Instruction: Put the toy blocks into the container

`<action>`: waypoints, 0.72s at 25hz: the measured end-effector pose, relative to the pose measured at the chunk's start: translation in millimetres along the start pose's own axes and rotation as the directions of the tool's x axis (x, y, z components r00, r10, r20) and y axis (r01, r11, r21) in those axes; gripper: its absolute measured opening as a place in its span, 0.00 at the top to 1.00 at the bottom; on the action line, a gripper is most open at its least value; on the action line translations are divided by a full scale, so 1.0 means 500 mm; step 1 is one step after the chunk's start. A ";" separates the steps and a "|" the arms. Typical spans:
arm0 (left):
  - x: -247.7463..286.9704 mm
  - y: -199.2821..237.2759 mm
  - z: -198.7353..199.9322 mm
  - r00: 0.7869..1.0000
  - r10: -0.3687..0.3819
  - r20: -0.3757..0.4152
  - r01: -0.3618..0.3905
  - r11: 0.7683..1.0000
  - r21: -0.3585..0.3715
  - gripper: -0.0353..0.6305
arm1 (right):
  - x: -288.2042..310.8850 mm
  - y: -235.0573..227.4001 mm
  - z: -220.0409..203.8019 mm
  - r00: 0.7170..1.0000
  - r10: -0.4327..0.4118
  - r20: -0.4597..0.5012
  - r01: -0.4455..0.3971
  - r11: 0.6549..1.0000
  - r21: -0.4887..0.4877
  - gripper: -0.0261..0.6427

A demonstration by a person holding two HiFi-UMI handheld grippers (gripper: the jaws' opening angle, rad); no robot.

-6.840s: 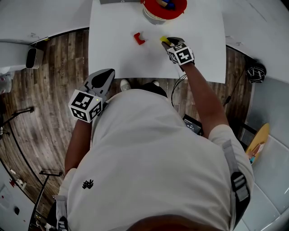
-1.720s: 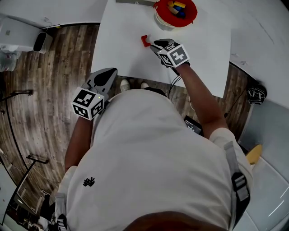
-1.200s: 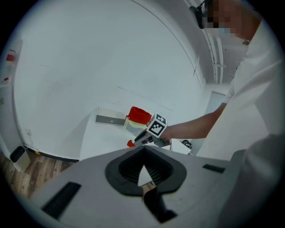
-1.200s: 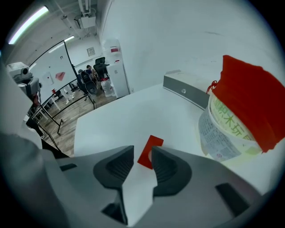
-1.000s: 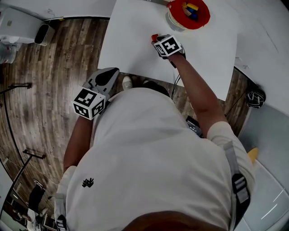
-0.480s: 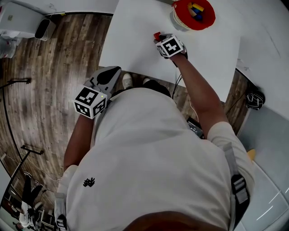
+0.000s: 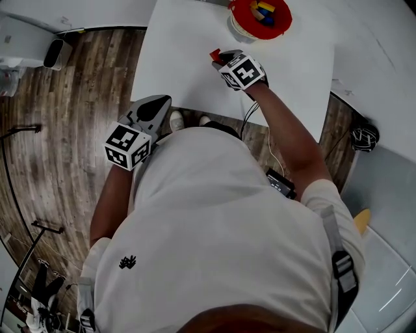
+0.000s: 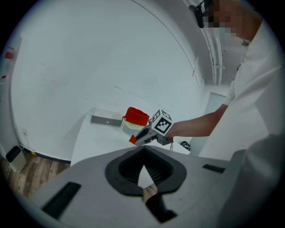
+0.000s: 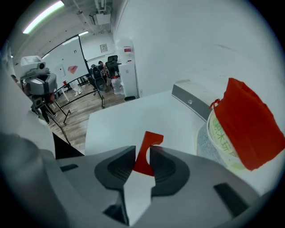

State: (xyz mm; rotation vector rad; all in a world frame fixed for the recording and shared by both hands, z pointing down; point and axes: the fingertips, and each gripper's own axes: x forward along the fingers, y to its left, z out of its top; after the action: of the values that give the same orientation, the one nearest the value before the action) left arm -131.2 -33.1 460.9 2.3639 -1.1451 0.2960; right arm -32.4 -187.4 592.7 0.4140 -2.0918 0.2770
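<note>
Head view puts your right gripper (image 7: 218,57) over the white worktop (image 7: 175,58), just near-left of the container (image 7: 260,19), with the red block (image 7: 214,53) sticking out at its tip. Right gripper view shows its jaws, which have just been closing, clamped on that red block. One pad presses on each flat side, and the notched upper end pokes out beyond them. The container stands close on the right there, red at the top above a pale printed wall. Several coloured blocks (image 7: 263,8) lie inside the container. Your left gripper (image 7: 158,103) hangs off the near edge of the worktop, above the wooden floor (image 7: 78,117) and well apart from the red block. Left gripper view shows its jaws meeting at the tips with nothing between them.
</note>
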 end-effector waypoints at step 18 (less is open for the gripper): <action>0.082 -0.098 0.050 1.000 -0.006 0.013 0.006 1.000 0.004 0.94 | -0.310 -0.159 0.053 0.999 -0.011 0.041 0.018 0.983 -0.181 0.81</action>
State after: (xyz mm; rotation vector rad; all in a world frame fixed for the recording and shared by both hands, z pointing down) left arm -67.7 -47.7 439.2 2.3754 -1.1442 0.2821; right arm 54.9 -241.6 449.5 0.3280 -2.1306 0.0688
